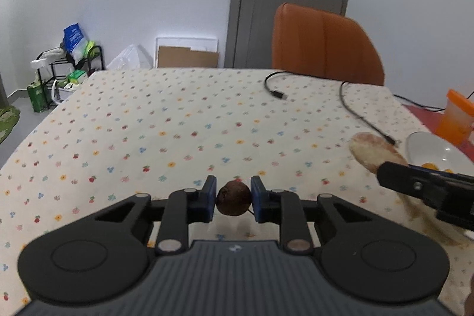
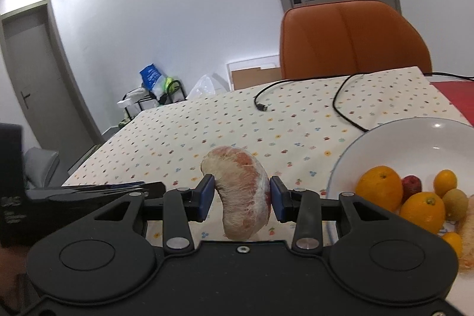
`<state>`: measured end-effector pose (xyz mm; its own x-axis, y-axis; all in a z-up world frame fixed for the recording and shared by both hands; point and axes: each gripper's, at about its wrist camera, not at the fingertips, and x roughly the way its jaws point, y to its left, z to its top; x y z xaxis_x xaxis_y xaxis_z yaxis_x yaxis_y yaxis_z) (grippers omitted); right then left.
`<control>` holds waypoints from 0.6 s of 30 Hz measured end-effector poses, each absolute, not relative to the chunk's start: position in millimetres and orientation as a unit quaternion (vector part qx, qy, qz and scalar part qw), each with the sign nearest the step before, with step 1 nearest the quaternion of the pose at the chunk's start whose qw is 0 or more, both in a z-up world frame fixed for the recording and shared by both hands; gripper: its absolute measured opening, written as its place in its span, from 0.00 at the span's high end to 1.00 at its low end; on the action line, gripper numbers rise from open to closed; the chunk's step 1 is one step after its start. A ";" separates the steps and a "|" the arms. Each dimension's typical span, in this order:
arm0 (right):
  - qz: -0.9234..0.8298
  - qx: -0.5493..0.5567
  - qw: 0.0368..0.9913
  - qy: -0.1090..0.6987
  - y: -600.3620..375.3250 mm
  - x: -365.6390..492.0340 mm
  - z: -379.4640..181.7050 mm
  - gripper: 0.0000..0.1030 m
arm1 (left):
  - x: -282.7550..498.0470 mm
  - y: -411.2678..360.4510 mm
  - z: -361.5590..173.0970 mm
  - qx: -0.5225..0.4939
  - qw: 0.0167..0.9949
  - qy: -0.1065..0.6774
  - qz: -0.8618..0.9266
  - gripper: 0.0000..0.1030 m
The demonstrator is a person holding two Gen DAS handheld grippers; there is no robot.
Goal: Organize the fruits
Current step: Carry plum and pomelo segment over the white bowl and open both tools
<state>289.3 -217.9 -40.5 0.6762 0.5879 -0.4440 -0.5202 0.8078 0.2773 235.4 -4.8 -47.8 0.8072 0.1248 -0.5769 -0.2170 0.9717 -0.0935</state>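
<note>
Over the flowered tablecloth [image 1: 177, 123], two fruits are held at once. In the left gripper [image 1: 233, 202] a small, dark brown, round fruit [image 1: 233, 202] is clamped, the blue pads pressed to its two sides and the piece carried just clear of the cloth. In the right gripper [image 2: 240, 197] a peeled pomelo segment [image 2: 240, 191] is pinched across its waist, its curved ends sticking out above and below the pads.

To the right, the white bowl [image 2: 414, 138] is seen near the segment, and oranges [image 2: 379, 187], smaller yellow fruits and a red one are already gathered in it. A black cable [image 1: 355, 108] is laid across the far cloth, well apart from both fruits.

The brown fruit is judged light and fairly firm, but round; it could be rolled out of the pads if taken off-centre, so the hold across its widest part looks right. The segment is judged soft, moist and easily torn or squashed; a gentle squeeze at the thick middle is called for, never at the thin tips. A low release into the bowl would be wise, onto bare porcelain rather than onto the piled oranges.
</note>
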 end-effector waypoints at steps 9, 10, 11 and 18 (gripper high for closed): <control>0.278 0.085 0.926 0.241 -246.4 279.6 -26.6 0.63 | 225.3 -31.4 -23.8 -0.073 0.958 0.273 0.054 0.78; 0.271 0.086 0.928 0.240 -252.2 278.6 -25.8 0.63 | 225.2 -35.2 -22.3 -0.073 0.959 0.271 0.049 0.78; 0.266 0.088 0.929 0.240 -257.2 277.9 -25.3 0.63 | 225.3 -39.2 -21.0 -0.073 0.959 0.269 0.044 0.78; 0.234 0.091 0.940 0.231 -290.1 271.3 -20.3 0.63 | 228.0 -71.9 -11.4 -0.064 0.965 0.255 0.006 0.78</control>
